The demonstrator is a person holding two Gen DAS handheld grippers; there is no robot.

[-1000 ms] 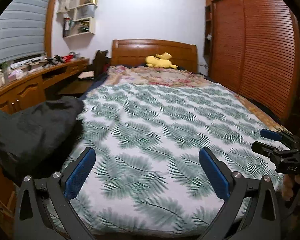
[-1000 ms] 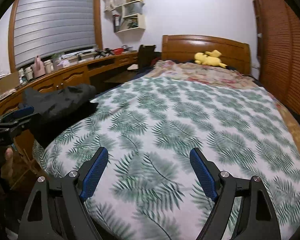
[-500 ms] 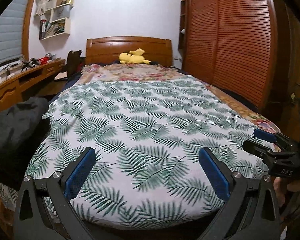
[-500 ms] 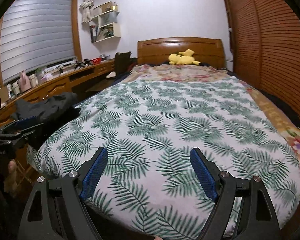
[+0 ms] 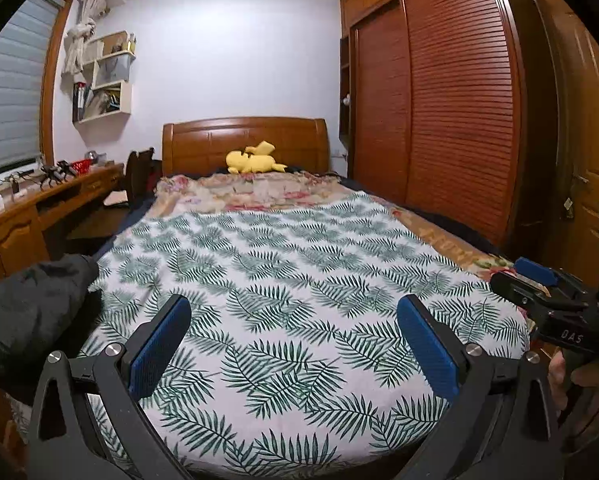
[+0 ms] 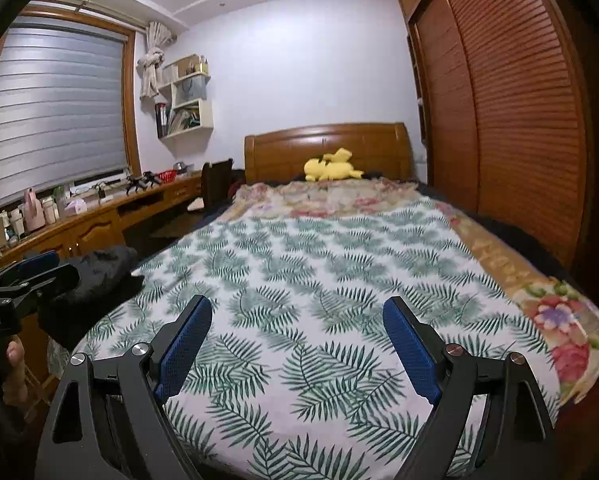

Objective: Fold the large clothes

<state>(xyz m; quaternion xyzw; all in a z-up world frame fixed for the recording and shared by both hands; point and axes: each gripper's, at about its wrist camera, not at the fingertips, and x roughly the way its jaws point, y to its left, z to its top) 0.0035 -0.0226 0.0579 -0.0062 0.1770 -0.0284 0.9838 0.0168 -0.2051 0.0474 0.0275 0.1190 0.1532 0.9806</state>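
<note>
— Where is the garment from your tools?

— I see the dark garment (image 5: 31,312) heaped at the bed's near left corner, left of and just ahead of my left gripper (image 5: 293,338). From my right gripper (image 6: 297,338) it lies further off to the left, beyond the other tool.

— How does it look?

— Crumpled, charcoal-black, unfolded, spilling off the edge of the leaf-print sheet (image 6: 319,280).

— And the jaws?

— Both tools stand spread wide over the sheet, blue pads (image 5: 159,346) apart, gripping nothing. A yellow plush toy (image 6: 333,167) lies far ahead by the headboard (image 5: 243,142).
</note>
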